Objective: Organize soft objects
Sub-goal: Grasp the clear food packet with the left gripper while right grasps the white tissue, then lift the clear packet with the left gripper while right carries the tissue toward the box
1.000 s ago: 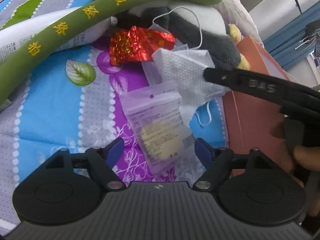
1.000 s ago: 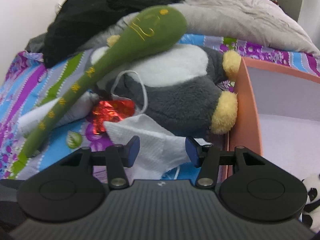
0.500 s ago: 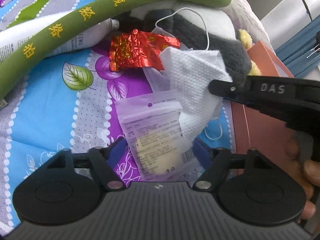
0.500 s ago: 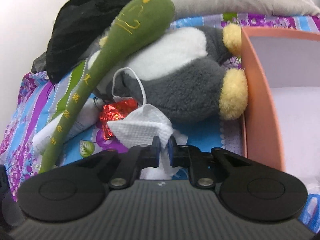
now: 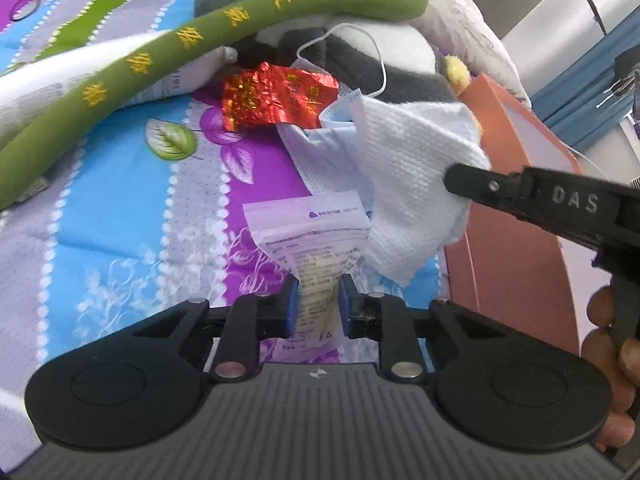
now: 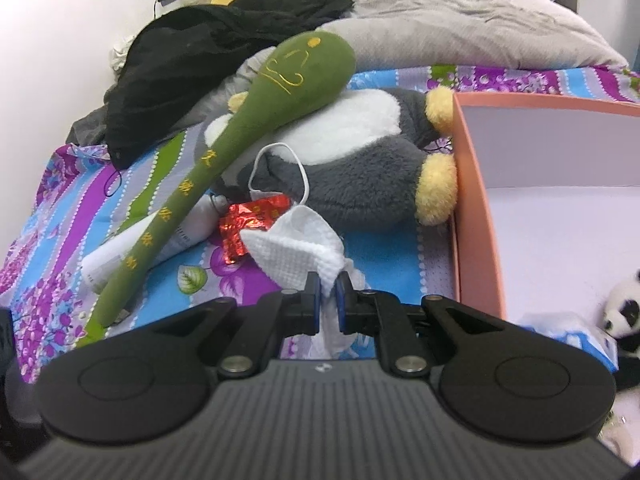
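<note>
My two grippers [image 5: 316, 312] [image 6: 327, 302] are black with blue pads, silver screws, ridged grey fronts, and "DAS" on one.

My left wrist camera looks steeply down along its fingers, close over the floral bedsheet [image 5: 100, 184]. My right wrist camera sits lower, facing across the bed toward the grey quilt [image 6: 460, 28] at upper right. Both views share the white cloth [image 5: 412, 196] [image 6: 300, 248], red foil wrapper [image 5: 276, 98] [image 6: 250, 222] and green plush stick [image 5: 168, 48] [image 6: 248, 140].

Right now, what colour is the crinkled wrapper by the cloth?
Shiny red foil wrapper with gold print; left wrist view.
</note>
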The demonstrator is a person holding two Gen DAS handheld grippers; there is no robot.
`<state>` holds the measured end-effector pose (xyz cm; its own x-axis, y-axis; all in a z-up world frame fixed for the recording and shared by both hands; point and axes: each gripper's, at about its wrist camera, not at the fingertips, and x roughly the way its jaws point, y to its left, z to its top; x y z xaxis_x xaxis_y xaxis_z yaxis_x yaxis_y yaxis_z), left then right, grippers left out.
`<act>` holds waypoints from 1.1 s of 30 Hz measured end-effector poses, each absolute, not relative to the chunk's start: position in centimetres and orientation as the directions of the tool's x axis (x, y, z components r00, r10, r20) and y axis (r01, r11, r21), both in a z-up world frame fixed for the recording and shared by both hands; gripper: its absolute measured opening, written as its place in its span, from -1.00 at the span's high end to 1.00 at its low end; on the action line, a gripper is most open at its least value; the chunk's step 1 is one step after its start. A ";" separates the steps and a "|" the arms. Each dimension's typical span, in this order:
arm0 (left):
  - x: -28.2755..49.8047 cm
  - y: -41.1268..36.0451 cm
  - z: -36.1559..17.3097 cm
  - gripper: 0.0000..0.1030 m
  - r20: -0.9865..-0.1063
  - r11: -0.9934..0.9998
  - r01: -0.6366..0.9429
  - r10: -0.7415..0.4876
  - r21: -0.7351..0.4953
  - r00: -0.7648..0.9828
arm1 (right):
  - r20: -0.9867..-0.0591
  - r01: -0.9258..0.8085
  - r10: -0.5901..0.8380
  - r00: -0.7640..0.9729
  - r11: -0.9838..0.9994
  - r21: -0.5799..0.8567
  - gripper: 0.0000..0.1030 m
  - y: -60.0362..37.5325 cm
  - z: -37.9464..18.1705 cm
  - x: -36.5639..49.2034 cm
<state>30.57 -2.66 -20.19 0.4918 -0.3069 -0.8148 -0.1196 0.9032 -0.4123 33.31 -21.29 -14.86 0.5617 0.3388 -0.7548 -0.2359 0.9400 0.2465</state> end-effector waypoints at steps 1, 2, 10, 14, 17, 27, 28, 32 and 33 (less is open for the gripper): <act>30.1 -2.6 -19.9 0.53 -0.811 0.902 -0.119 -0.307 -0.415 0.497 | -0.751 -0.239 0.339 0.567 0.940 0.244 0.76 -21.3 -14.5 32.7; 29.4 -2.4 -19.5 0.53 -0.808 0.901 -0.116 -0.309 -0.417 0.502 | -0.746 -0.243 0.340 0.572 0.939 0.242 0.77 -21.4 -14.2 32.0; 23.5 -1.2 -18.1 0.53 -0.810 0.908 -0.123 -0.288 -0.400 0.510 | -0.755 -0.184 0.301 0.582 0.954 0.238 0.76 -22.1 -13.9 25.4; 21.0 -0.7 -17.4 0.53 -0.808 0.910 -0.124 -0.281 -0.396 0.518 | -0.759 -0.186 0.273 0.591 0.962 0.201 0.76 -22.1 -13.6 22.0; 19.3 -0.6 -16.7 0.53 -0.805 0.915 -0.112 -0.277 -0.388 0.524 | -0.758 -0.172 0.275 0.592 0.961 0.215 0.76 -22.3 -13.4 19.7; 15.6 -1.0 -13.7 0.54 -0.779 0.922 -0.060 -0.286 -0.382 0.558 | -0.715 -0.169 0.274 0.643 0.962 0.216 0.76 -22.7 -11.2 15.6; 15.5 -1.1 -13.2 0.54 -0.774 0.923 -0.056 -0.285 -0.381 0.565 | -0.705 -0.171 0.274 0.654 0.962 0.215 0.76 -22.9 -10.7 15.4; 15.3 -1.1 -11.0 0.54 -0.749 0.922 -0.044 -0.283 -0.384 0.600 | -0.666 -0.178 0.276 0.693 0.961 0.213 0.76 -23.7 -8.7 15.1; 15.4 -1.2 -10.2 0.54 -0.739 0.921 -0.041 -0.283 -0.386 0.611 | -0.661 -0.178 0.274 0.699 0.961 0.209 0.76 -23.9 -8.3 15.1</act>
<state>15.39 -1.17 -10.25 0.6113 -0.2828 -0.7392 -0.0408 0.9215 -0.3863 15.07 -23.90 -8.31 0.6986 0.2737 -0.6611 -0.1784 0.9614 0.2095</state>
